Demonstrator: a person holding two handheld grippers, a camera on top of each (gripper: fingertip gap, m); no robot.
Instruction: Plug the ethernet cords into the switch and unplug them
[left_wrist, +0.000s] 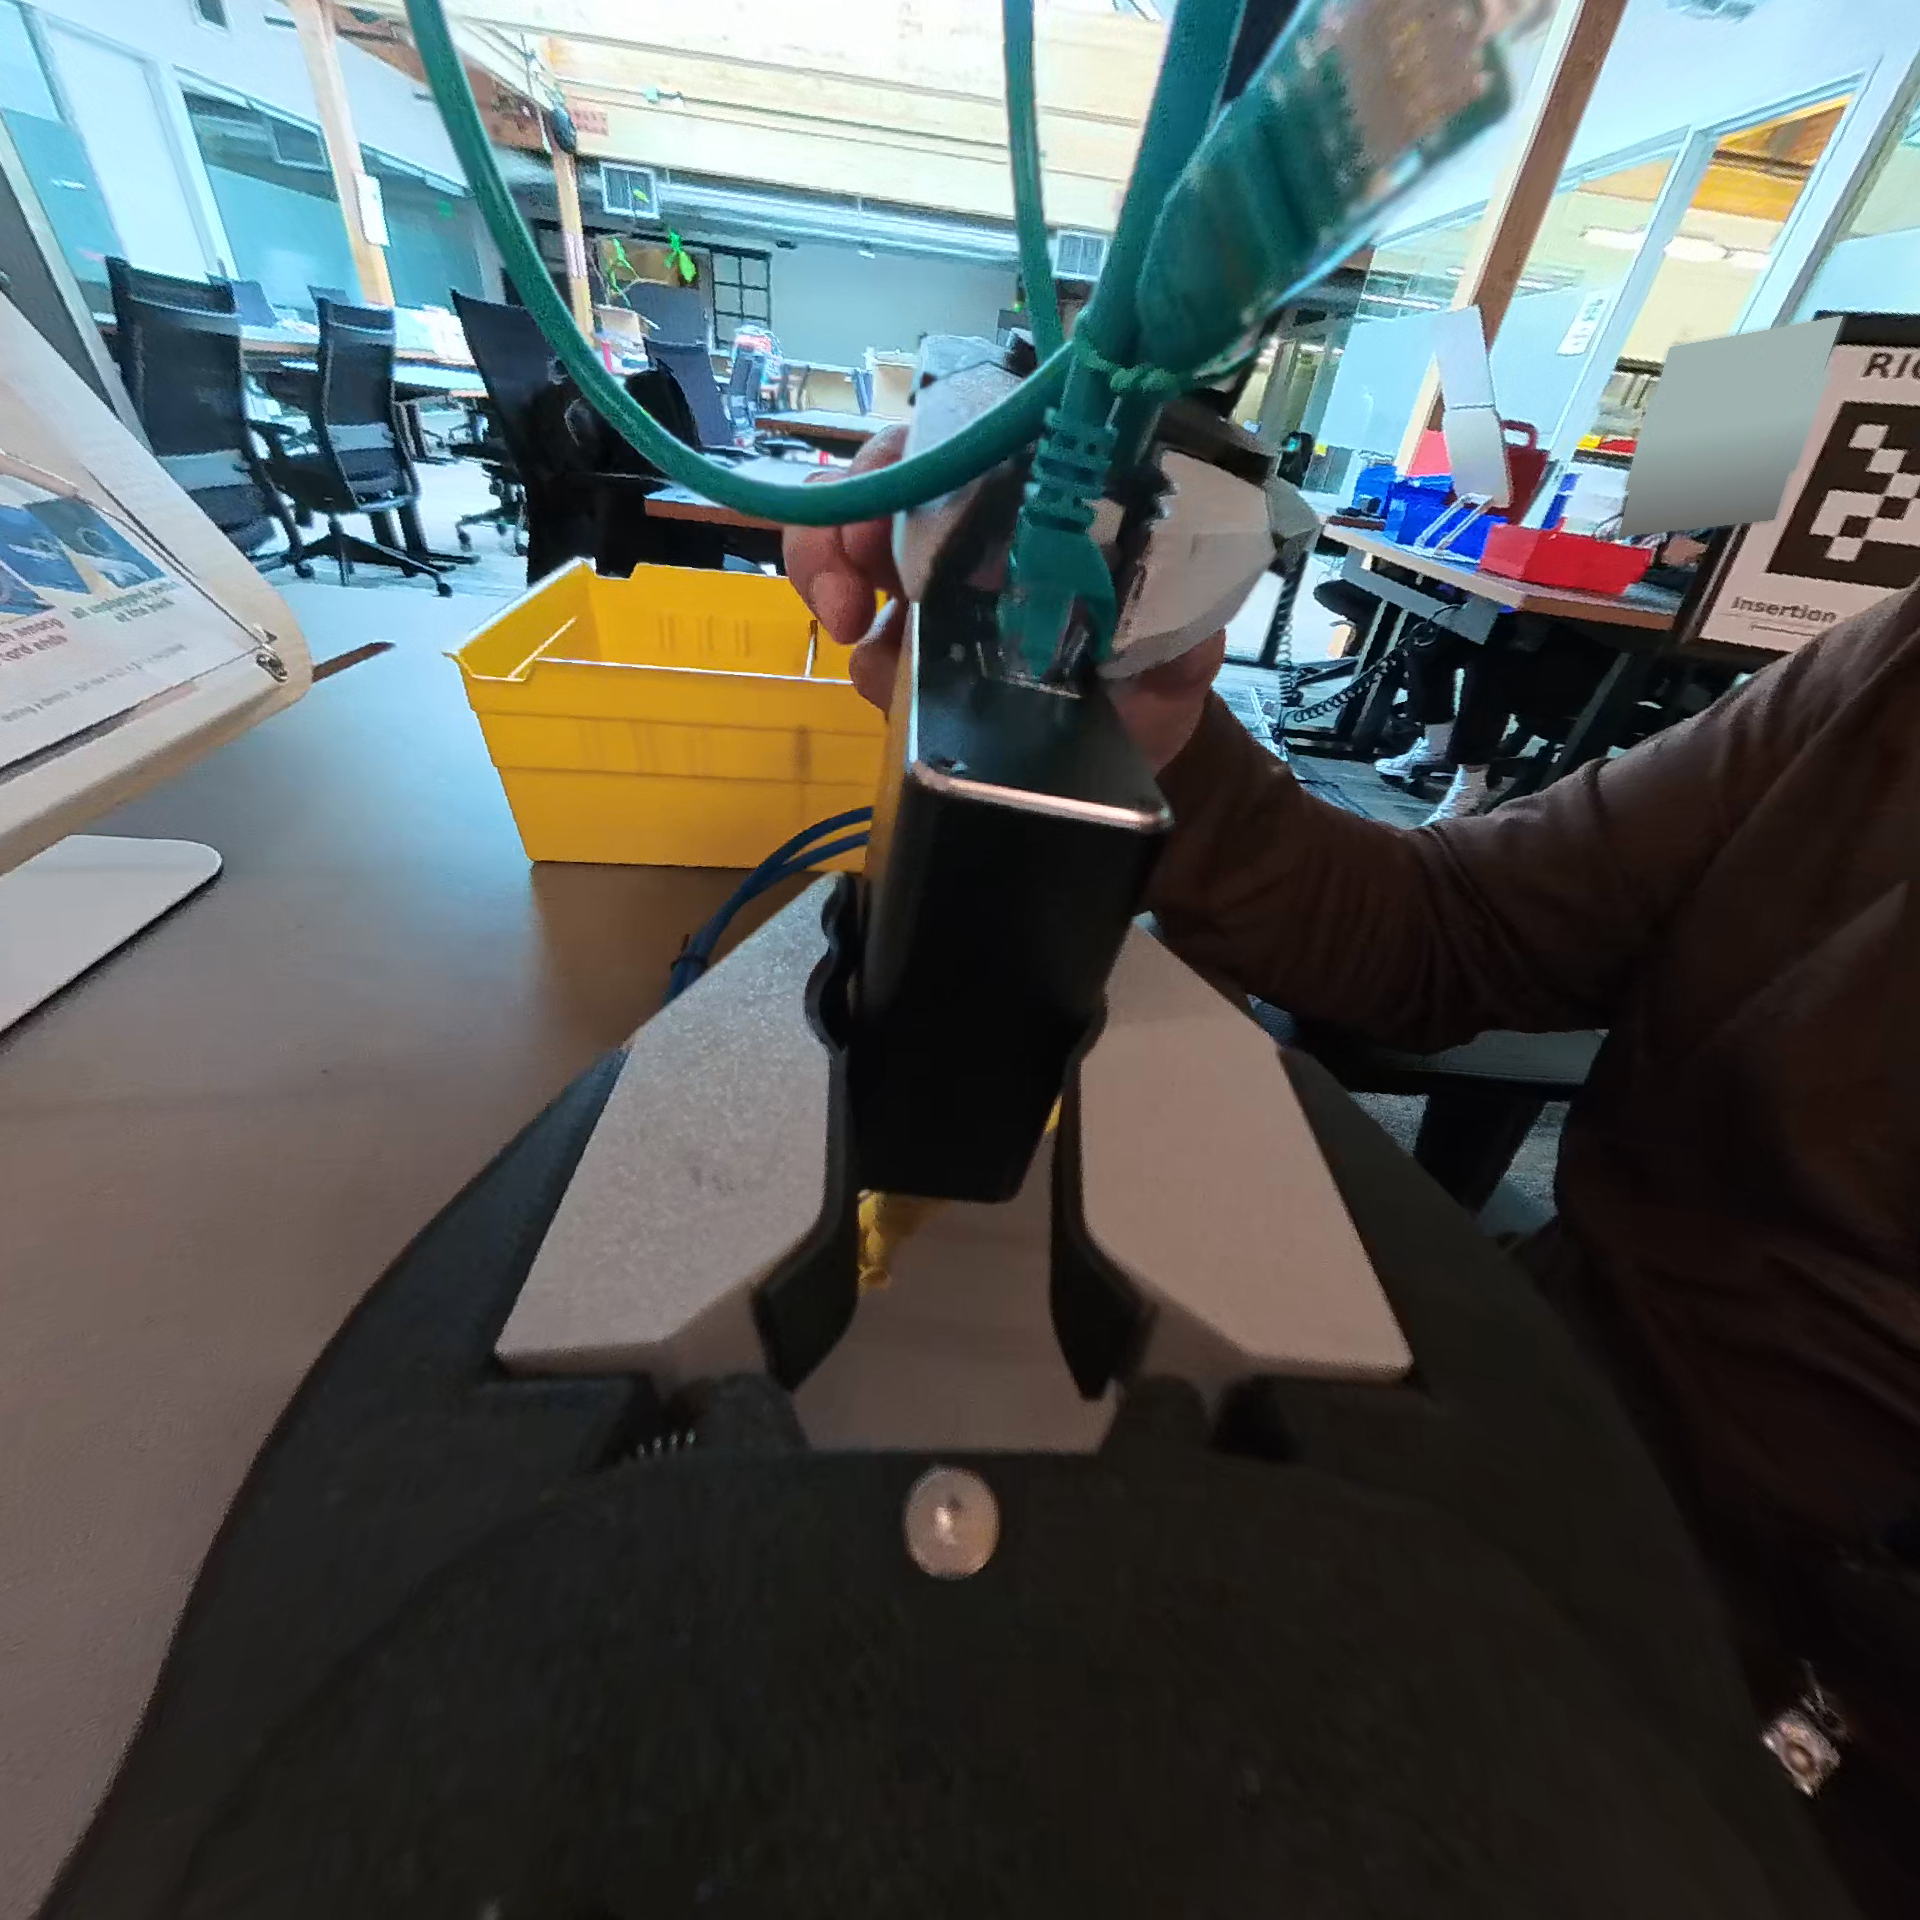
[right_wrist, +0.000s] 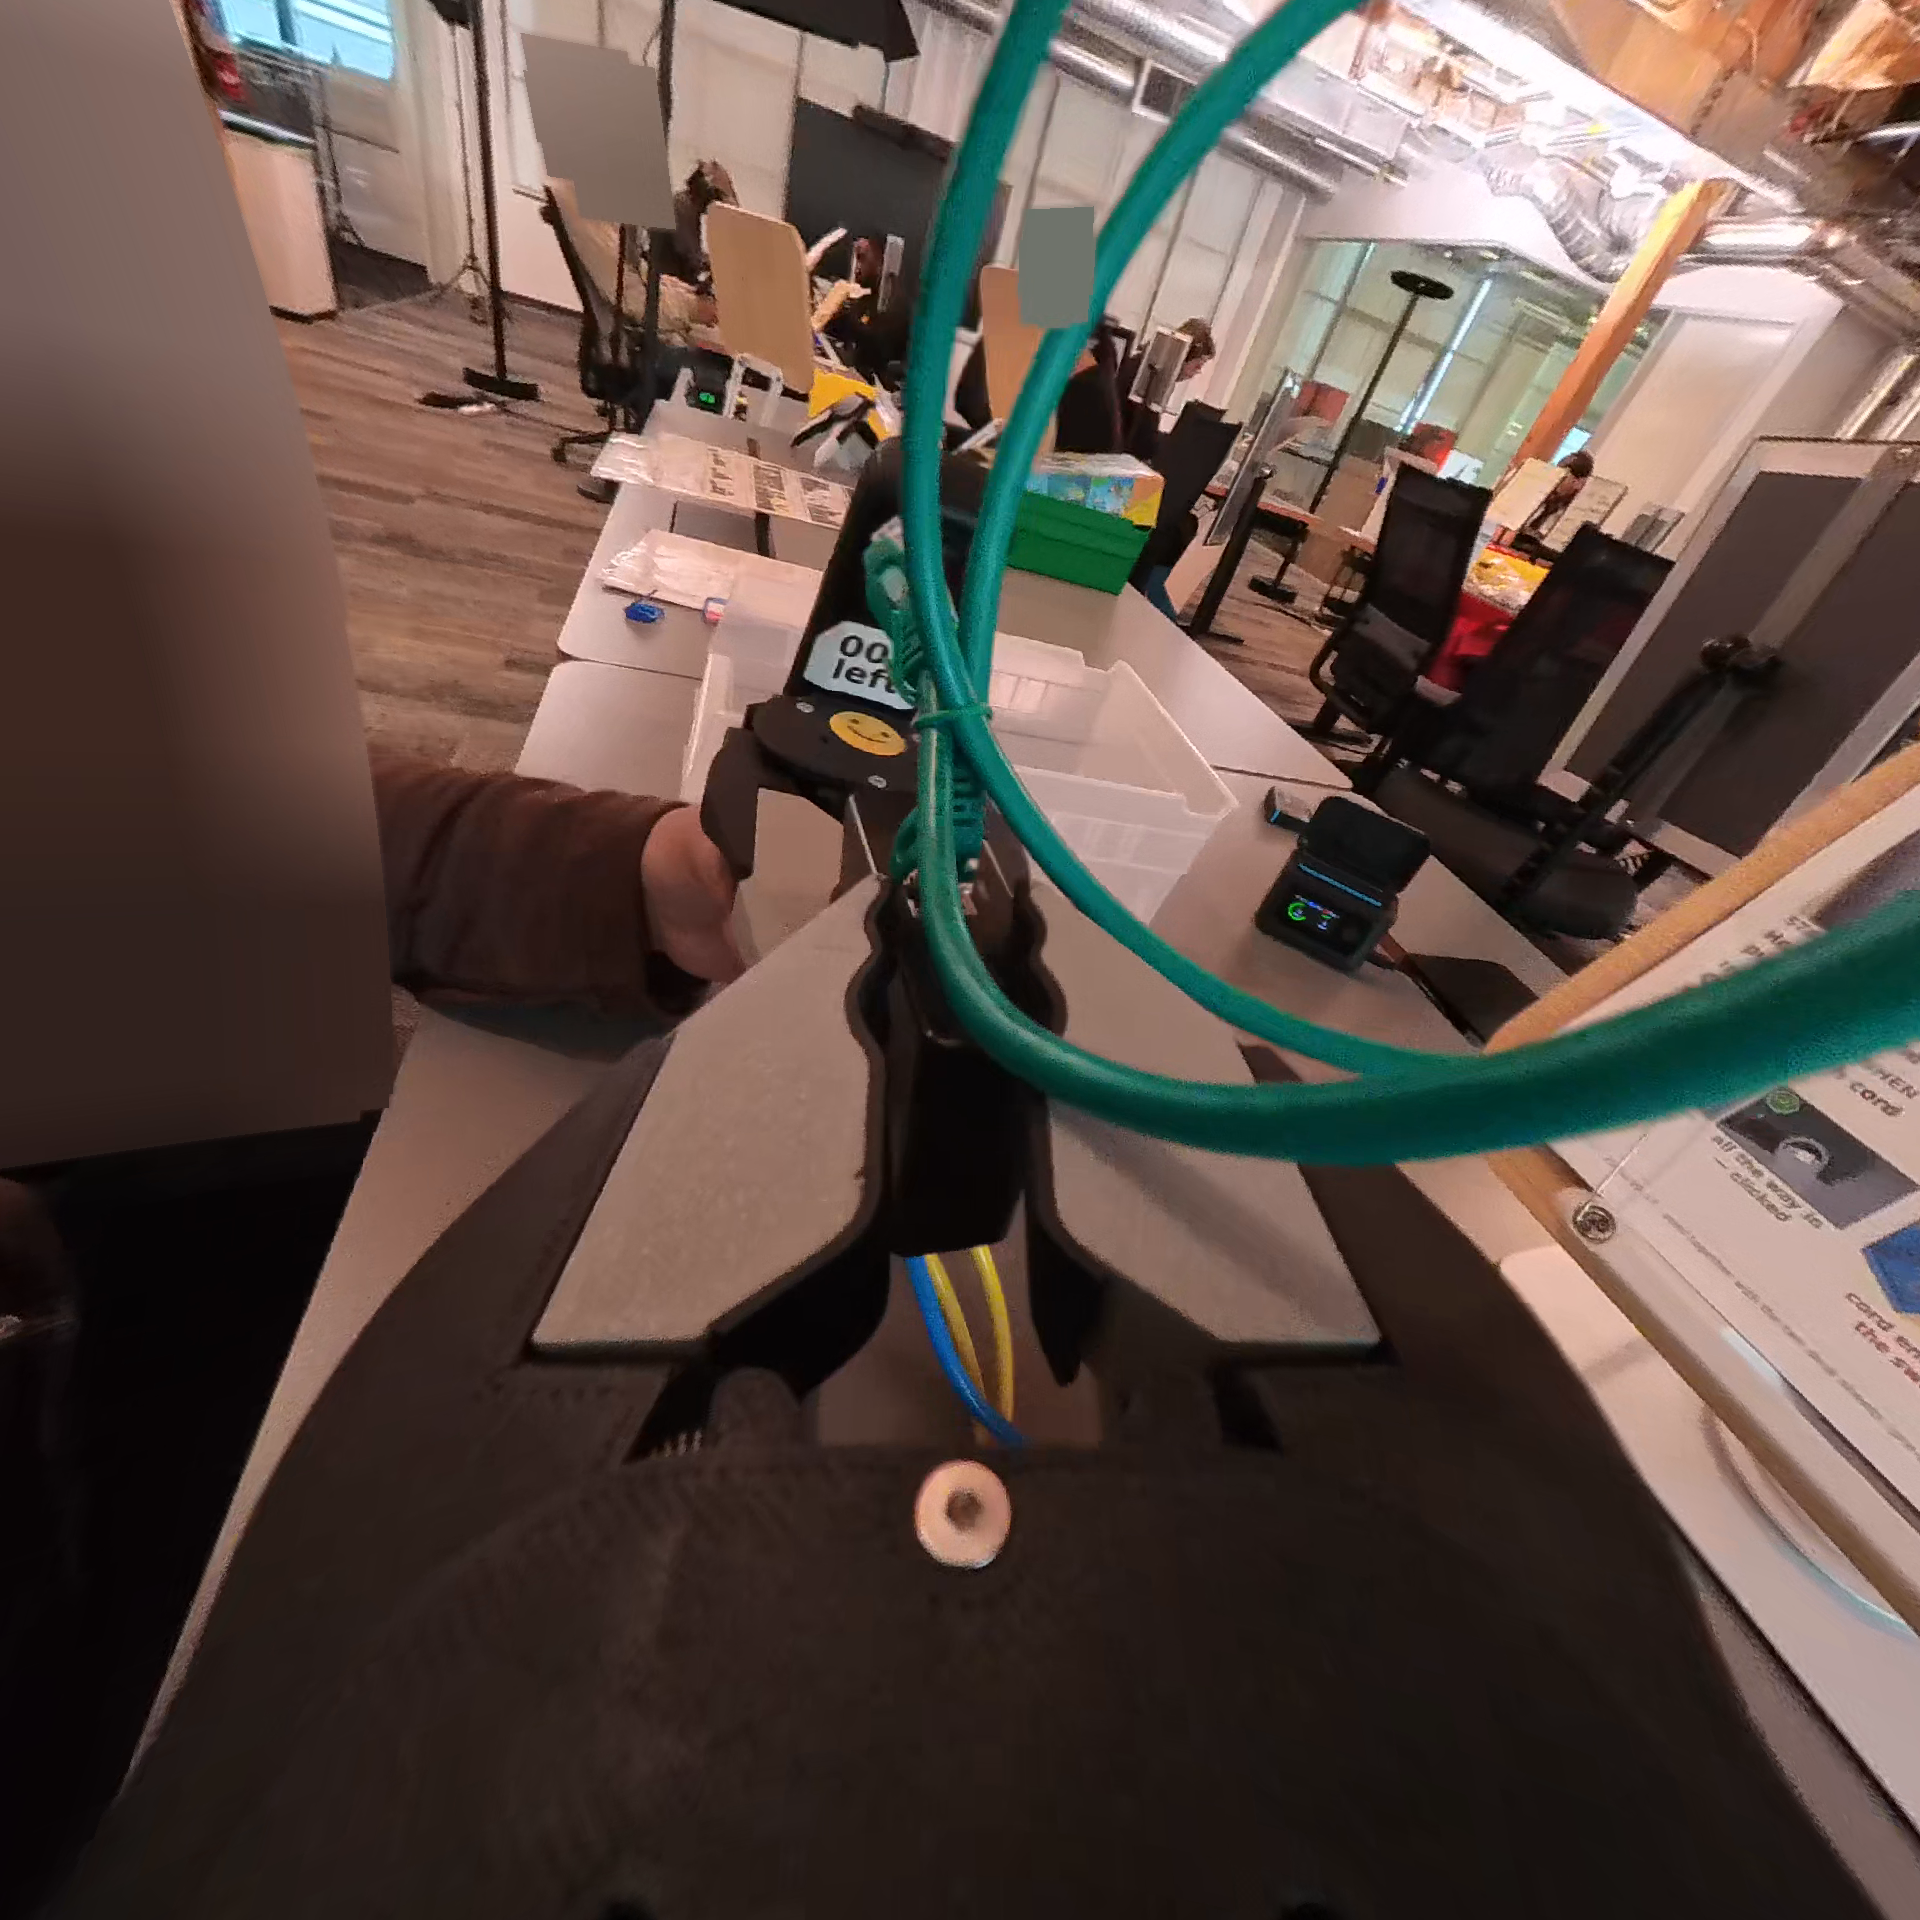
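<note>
My left gripper (left_wrist: 987, 935) is shut on the black switch (left_wrist: 997, 987) and holds it above the table. It also shows farther off in the right wrist view (right_wrist: 831, 748). A green ethernet plug (left_wrist: 1055, 561) sits at a port on the switch's far end. My right gripper (left_wrist: 1049, 623) comes from the far side, closed around that plug (right_wrist: 935, 842). The green cord (right_wrist: 1247, 1112) loops up, tied with a green tie, and its other plug (left_wrist: 1299, 156) hangs free. The switch (right_wrist: 951, 1143) shows in the gap between the right gripper (right_wrist: 945, 904) fingers.
A blue cord (right_wrist: 935, 1340) and a yellow cord (right_wrist: 997, 1330) hang below the switch. A yellow bin (left_wrist: 675, 727) stands on the dark table behind. An instruction stand (left_wrist: 104, 623) is at the left. A clear bin (right_wrist: 1122, 779) and a small screen device (right_wrist: 1340, 883) are nearby. The person's sleeve (left_wrist: 1455, 883) is on the right.
</note>
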